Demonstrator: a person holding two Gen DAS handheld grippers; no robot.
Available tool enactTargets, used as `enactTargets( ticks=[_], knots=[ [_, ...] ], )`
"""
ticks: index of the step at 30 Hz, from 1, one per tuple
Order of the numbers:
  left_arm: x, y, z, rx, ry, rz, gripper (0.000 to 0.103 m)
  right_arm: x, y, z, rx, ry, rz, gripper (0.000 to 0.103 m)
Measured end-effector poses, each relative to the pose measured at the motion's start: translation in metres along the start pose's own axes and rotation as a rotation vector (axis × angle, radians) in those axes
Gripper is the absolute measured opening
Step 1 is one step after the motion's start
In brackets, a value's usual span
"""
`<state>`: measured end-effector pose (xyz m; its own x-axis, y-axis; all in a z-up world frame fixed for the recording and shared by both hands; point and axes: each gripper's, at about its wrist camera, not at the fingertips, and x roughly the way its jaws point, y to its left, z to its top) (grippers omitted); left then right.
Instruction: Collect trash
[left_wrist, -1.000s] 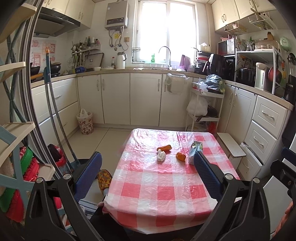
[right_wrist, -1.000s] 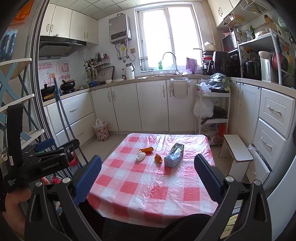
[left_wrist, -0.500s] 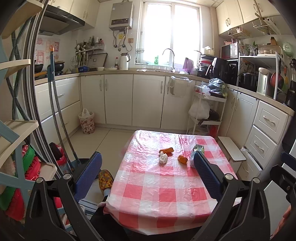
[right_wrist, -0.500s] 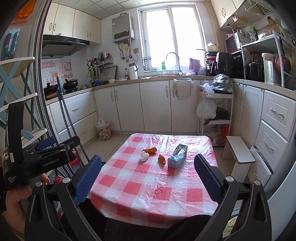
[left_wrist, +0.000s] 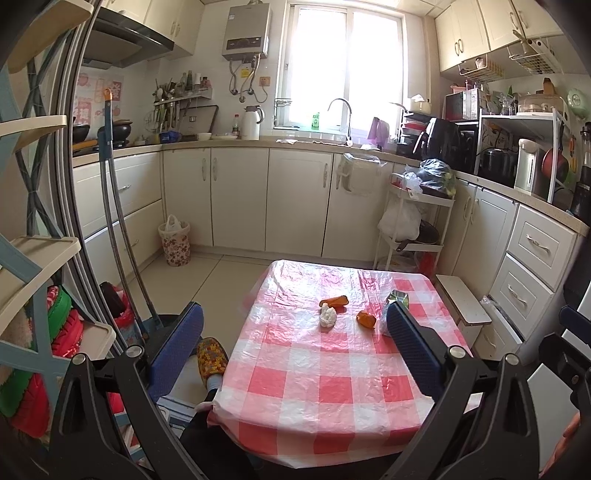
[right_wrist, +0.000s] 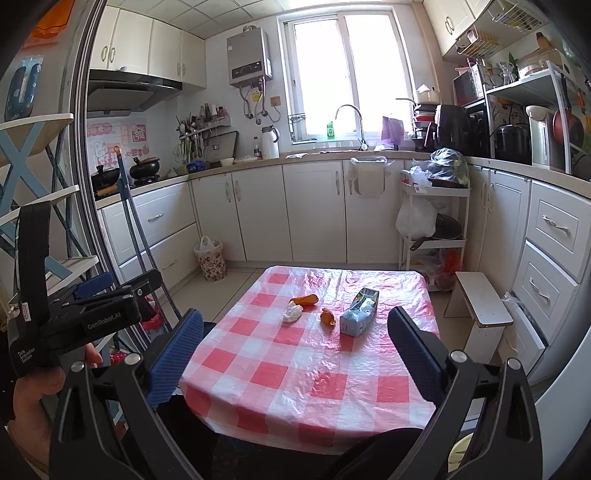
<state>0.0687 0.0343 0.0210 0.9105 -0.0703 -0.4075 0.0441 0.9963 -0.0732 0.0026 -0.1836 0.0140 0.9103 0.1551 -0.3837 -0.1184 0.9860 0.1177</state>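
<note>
Orange peels (right_wrist: 303, 300) beside carton (right_wrist: 359, 312)

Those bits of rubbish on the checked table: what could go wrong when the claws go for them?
The thin plastic tablecloth looks loose and wrinkled, so a closing claw might pinch it and drag everything along. The white wad touches one orange peel, so grabbing one may knock the other. The opened carton lies on its side; squeezing it could spill any leftovers. Both claws, left and right, are open and well short.

- Daylight poured through the window (left_wrist: 345, 70) — blown out to white glare.
- Fisheye bent the edges; corners fell black.
- Centre stayed sharp.
</note>
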Motion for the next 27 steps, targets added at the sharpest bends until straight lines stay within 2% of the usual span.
enactTargets(
  ticks=[27],
  knots=[
    [0.0009, 0.007, -0.0006, -0.024, 0.011, -0.006, 0.096, 0.0022, 0.0033, -0.0011, -0.009, 0.009, 0.038, 0.096]
  ],
)
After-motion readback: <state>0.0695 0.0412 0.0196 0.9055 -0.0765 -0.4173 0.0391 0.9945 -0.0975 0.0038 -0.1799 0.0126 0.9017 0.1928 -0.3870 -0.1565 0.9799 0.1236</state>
